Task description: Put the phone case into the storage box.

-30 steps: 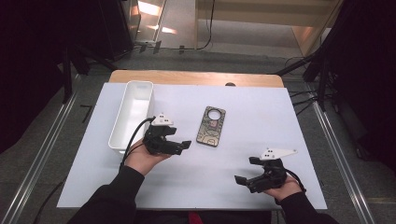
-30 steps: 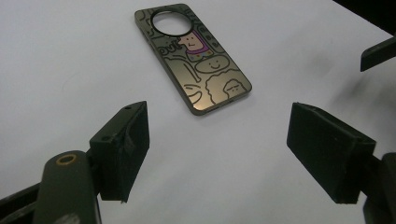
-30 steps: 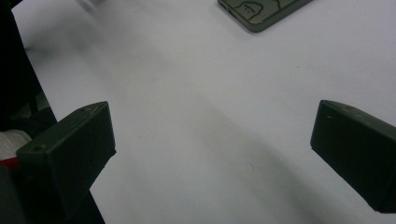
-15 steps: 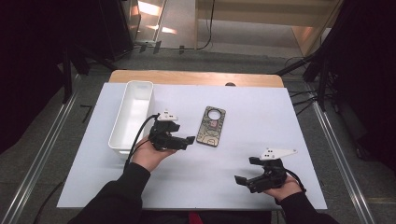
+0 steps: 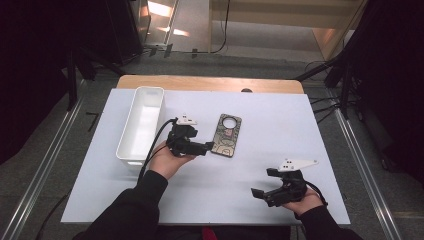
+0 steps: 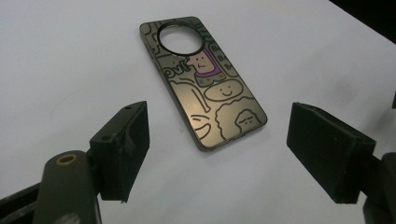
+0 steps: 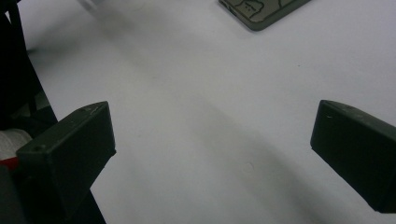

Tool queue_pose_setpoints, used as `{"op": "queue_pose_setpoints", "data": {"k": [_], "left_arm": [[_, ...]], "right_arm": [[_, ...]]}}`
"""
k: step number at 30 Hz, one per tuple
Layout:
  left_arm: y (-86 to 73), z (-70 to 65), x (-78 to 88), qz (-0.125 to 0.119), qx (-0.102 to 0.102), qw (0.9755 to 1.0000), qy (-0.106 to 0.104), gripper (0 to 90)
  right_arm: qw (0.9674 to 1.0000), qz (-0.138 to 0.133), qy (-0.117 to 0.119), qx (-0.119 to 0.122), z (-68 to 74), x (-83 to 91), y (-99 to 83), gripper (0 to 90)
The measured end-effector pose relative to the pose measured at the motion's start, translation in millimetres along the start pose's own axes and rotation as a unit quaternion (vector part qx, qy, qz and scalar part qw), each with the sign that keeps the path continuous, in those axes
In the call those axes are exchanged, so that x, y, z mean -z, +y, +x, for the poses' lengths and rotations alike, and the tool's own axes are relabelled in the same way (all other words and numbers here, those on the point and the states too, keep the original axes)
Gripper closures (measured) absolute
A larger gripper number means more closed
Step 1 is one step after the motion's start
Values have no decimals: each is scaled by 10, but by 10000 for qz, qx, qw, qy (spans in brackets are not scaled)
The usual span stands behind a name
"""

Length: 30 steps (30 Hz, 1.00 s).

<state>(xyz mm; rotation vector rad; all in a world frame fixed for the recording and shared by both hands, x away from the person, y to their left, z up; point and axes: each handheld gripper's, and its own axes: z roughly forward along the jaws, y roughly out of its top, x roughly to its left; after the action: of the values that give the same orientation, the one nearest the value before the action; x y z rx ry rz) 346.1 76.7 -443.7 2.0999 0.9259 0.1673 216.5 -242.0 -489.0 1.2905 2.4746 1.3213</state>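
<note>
The table is the biggest thing here: a white sheet covers its top, with a strip of bare wood showing along the far edge. Around it lie a grey floor, metal rails on both sides and dark stands at the back, with a patch of bright light on the floor beyond.

A long white bin stands near the far left corner of the surface, running lengthwise along the left edge. It looks empty inside.

The left gripper sits just right of the bin's near end, held by a hand in a dark sleeve, and points right. Its jaws are spread wide with nothing between them; in the left gripper view the case's near corner lies just ahead of the gap.

The right gripper rests near the near right corner of the surface, pointing left, jaws likewise spread and empty.

The case is a phone case lying flat about mid-surface, a little toward the far edge, touching neither gripper. It is dark with black-outlined cartoon faces, one figure in purple, and a round camera hole at its far end. Letters beside that hole seem to read "ovl"; the rest is too cut off to read.
</note>
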Motion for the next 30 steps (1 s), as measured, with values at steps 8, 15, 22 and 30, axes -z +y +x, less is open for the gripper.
{"op": "queue_pose_setpoints", "data": {"k": [8,15,22,30], "left_arm": [[38,-23,-133,61,-4,9999,82,213],[82,-34,-227,62,16,9998,166,213],[136,-70,-318,48,44,9996,277,213],[188,-90,-392,48,107,9995,309,213]], "right_arm": [[10000,4,6,4,0,0,-1,0],[10000,3,-3,-10,-2,-2,0,0],[10000,16,0,-6,-8,-4,-3,0],[10000,14,2,-17,-9,-2,-3,0]]}}
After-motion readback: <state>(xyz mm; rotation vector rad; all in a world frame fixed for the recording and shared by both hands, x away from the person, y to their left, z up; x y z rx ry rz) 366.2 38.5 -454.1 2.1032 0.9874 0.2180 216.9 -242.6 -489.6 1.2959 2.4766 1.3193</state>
